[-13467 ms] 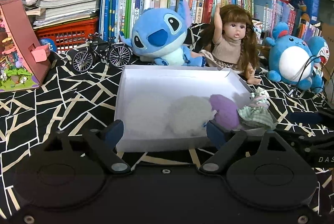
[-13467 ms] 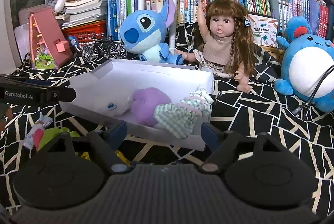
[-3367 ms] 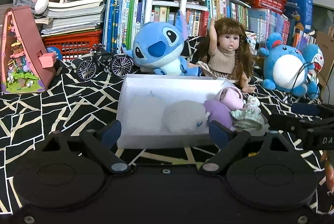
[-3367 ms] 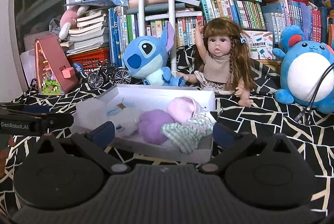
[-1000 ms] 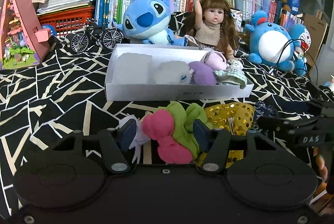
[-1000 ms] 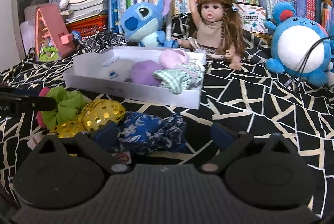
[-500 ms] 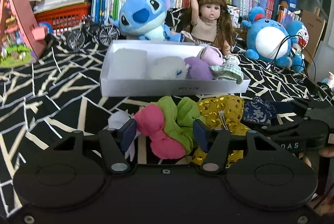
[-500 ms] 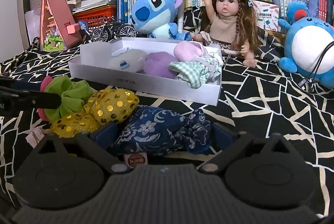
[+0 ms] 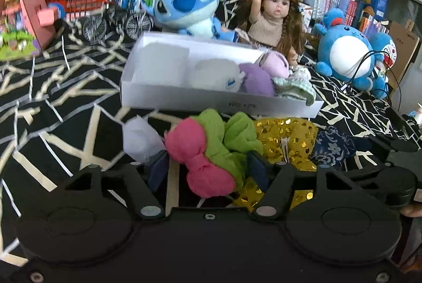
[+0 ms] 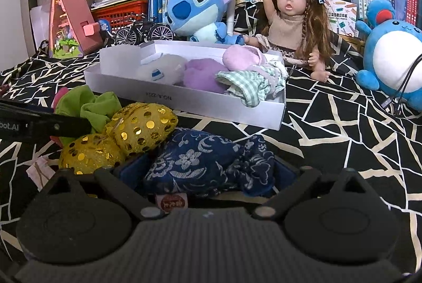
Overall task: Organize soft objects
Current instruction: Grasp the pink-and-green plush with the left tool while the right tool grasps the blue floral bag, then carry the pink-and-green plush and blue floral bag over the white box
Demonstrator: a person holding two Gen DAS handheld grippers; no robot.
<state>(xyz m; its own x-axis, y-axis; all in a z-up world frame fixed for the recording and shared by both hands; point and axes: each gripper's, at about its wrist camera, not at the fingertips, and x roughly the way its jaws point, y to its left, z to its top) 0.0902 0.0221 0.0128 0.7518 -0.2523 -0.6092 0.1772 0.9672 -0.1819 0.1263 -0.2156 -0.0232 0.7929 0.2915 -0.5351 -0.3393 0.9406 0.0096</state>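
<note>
Two soft bundles sit in my left wrist view: a pink-and-green fabric bundle (image 9: 208,151) lies between my left claw's (image 9: 208,172) fingers, whose jaws have just been opening and stand apart from it, with a gold sequinned pouch (image 9: 287,140) just beside. Only this view shows a pale white scrap (image 9: 139,140) at the left.

My right wrist view shows my right claw (image 10: 203,175) straddling a navy floral cloth pouch (image 10: 205,164); whether the pads press it I cannot tell. Beyond lies the white shallow cardboard box (image 10: 184,98).
</note>
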